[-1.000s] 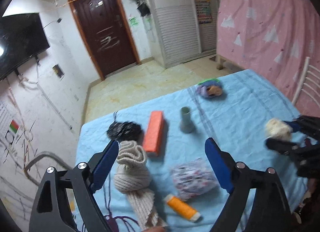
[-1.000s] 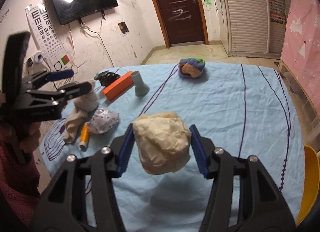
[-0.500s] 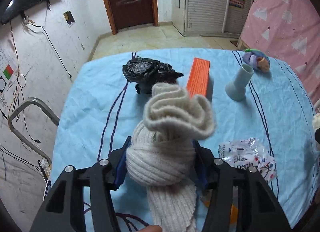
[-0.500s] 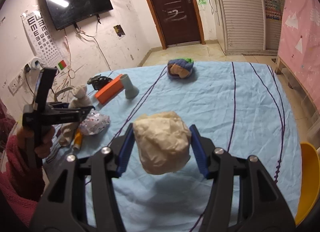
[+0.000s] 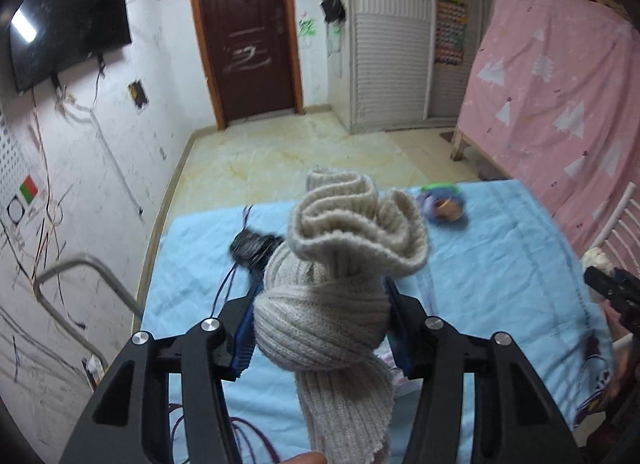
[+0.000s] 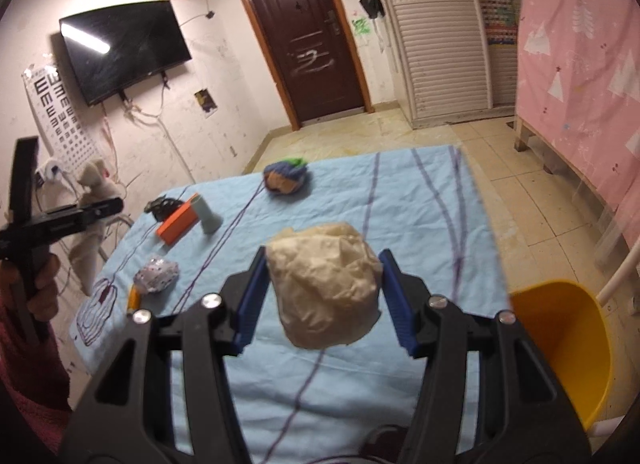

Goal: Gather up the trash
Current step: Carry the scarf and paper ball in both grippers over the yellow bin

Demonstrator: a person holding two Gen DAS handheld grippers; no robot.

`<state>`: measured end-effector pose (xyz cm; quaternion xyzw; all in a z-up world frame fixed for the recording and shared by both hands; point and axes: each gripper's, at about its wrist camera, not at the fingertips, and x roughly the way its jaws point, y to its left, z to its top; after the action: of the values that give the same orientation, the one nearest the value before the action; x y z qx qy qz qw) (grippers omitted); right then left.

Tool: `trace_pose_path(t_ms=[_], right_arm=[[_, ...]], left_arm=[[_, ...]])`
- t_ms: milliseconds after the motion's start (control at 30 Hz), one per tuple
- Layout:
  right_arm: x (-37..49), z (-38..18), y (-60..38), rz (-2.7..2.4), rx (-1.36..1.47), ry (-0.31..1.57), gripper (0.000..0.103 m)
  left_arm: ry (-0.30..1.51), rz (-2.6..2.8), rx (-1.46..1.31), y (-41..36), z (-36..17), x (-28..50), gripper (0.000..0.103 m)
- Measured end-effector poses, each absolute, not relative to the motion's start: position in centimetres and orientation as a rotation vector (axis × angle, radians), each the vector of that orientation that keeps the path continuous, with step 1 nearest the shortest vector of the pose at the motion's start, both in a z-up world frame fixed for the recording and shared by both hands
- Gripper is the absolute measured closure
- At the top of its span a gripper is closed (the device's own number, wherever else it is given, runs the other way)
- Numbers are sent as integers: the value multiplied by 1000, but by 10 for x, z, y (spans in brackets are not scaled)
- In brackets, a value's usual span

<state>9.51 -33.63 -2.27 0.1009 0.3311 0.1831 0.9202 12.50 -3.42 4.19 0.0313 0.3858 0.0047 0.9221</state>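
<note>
My left gripper [image 5: 322, 324] is shut on a beige ribbed knitted cloth [image 5: 340, 260], held clear above the blue-covered table [image 5: 500, 248]; its tail hangs down between the fingers. In the right wrist view the same cloth [image 6: 90, 192] dangles from the left gripper [image 6: 108, 206] at the far left. My right gripper [image 6: 324, 292] is shut on a crumpled beige paper wad [image 6: 324, 280], raised over the table's near right part. A yellow bin [image 6: 560, 344] stands just right of it, beside the table.
On the table lie an orange box [image 6: 178, 224], a grey tube [image 6: 208, 218], a black bag [image 6: 162, 206], a crumpled foil wrapper [image 6: 156, 276], an orange spool [image 6: 132, 298] and a blue-purple bundle [image 6: 286, 178]. A pink curtain [image 6: 580, 64] hangs at right.
The left gripper closed on the knitted cloth and lifted it off the table. The right gripper carried the wad to the right, and the yellow bin came into view.
</note>
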Motion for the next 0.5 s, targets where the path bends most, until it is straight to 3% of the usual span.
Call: trace_pose_path(t_ms=[500], right_arm=[[67,-20,-460,140,304,602,50]], left_arm=[[735,-382,153,-224,80,121,57]])
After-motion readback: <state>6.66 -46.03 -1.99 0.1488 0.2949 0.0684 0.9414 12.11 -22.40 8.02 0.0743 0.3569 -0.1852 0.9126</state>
